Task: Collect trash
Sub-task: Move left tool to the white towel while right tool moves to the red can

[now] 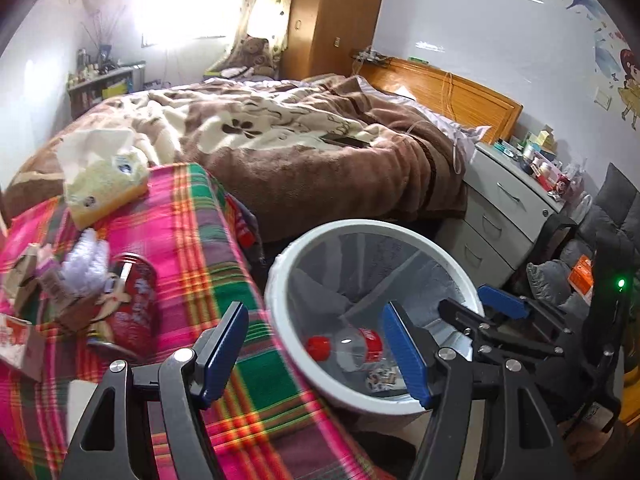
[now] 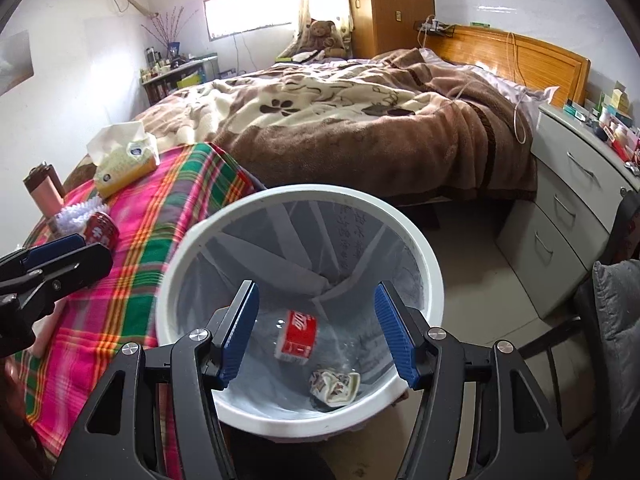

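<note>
While both grippers hang over the white bin [image 2: 432, 280], nothing sits between either pair of pads. Right gripper [image 2: 316, 332] is released, jaws spread above the bin mouth. Left gripper [image 1: 316, 352] is also released, jaws apart, straddling the edge of the plaid-covered bench [image 1: 192, 240] and the bin rim. Inside the bin, on the liner: a clear plastic bottle [image 1: 348, 350] with red cap and red label, lying on its side, and a crumpled wrapper [image 2: 334, 386] just beside it. On the bench: red can [image 1: 134, 304] lying tipped, white fluffy item [image 1: 86, 264] touching it, torn cardboard scraps [image 1: 28, 276] near the left edge, tissue pack [image 1: 106, 178] farther back. Bed [image 1: 304, 152] with brown blanket behind; drawer unit [image 1: 504, 216] to the right.
</note>
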`<state>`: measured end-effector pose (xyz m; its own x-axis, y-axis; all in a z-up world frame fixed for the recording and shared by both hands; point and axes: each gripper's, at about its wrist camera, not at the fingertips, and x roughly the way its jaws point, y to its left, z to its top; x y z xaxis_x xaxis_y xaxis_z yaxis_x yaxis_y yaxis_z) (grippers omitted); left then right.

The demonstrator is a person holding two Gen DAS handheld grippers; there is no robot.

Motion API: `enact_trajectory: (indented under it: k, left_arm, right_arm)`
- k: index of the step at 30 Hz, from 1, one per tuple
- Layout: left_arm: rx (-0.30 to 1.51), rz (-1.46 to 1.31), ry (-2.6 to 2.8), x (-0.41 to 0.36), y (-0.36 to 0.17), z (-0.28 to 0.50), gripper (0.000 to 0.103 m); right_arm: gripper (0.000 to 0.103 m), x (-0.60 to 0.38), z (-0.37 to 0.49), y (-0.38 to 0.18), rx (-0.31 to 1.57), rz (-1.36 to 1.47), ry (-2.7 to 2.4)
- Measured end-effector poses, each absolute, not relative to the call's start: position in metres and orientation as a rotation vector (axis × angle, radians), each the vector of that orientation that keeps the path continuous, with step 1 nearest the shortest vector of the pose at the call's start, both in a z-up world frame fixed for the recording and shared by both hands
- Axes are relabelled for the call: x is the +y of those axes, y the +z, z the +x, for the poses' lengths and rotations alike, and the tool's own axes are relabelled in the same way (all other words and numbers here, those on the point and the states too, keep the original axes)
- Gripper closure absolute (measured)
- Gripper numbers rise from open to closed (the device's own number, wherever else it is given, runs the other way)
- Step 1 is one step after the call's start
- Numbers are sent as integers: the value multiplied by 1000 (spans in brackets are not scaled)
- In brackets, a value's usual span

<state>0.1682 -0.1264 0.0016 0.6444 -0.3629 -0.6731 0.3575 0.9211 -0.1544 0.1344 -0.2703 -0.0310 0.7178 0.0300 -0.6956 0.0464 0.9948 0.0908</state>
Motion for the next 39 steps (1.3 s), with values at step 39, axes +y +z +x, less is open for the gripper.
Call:
enact_trajectory:
  k: [39]
  left_arm:
    - [781,-120,-149,69,-31,102,23]
  right_arm:
    - [27,-126,154,-23,726,209,323]
